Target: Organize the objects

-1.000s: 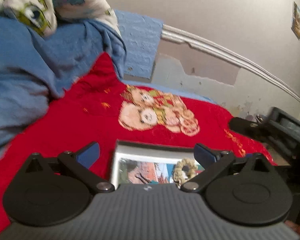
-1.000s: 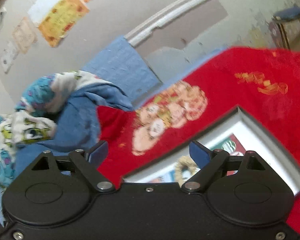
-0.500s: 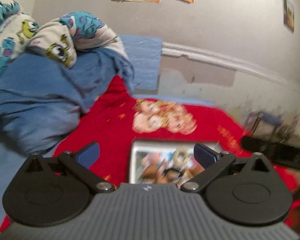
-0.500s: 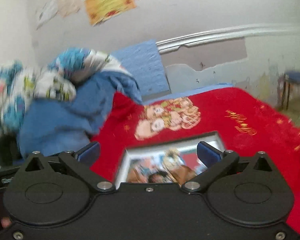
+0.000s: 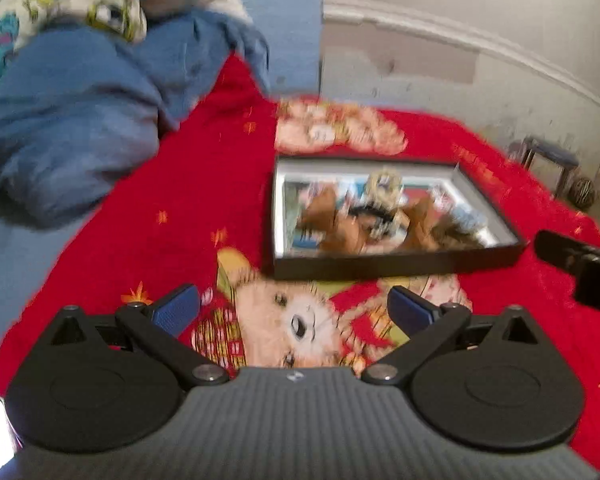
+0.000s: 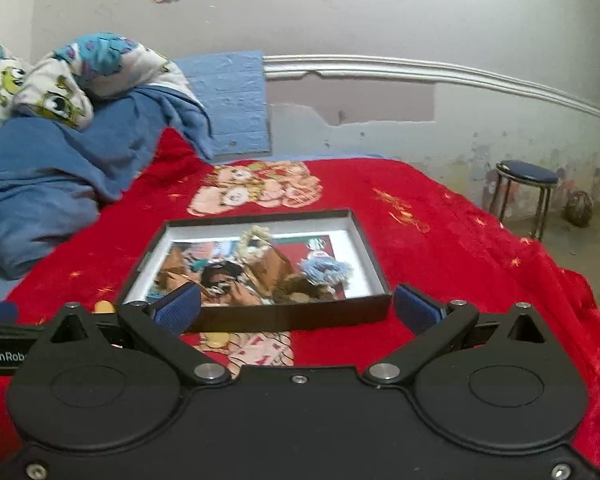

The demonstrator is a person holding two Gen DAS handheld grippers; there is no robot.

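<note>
Hovering over the red blanket (image 6: 440, 216), I kept both of my grippers empty. My right gripper (image 6: 298, 308) had its blue pads spread as wide as they went, with nothing pinched between them; the near wall of the shallow black box (image 6: 292, 314) showed through the gap, but the pads stood clear of it on either side. My left gripper (image 5: 292, 308) was likewise wide apart and held nothing, only the blanket's printed bear showing between its fingers.

The box lay flat on the blanket, beyond both sets of fingertips. Inside it, on a white lining, sat a jumble of small things: brown pieces (image 6: 276, 268), a pale ring-shaped trinket (image 6: 256, 240) toward the far wall, and a light blue fluffy bit (image 6: 324, 270) on the right side of the box. The left view was too blurred to make these out better.

To the left of the box a blue quilt (image 6: 60, 160) was heaped with a cartoon-print pillow (image 6: 60, 80) on top. Off to the right of the box, past the blanket's edge, a stool (image 6: 526, 184) stood on the floor by the wall.
</note>
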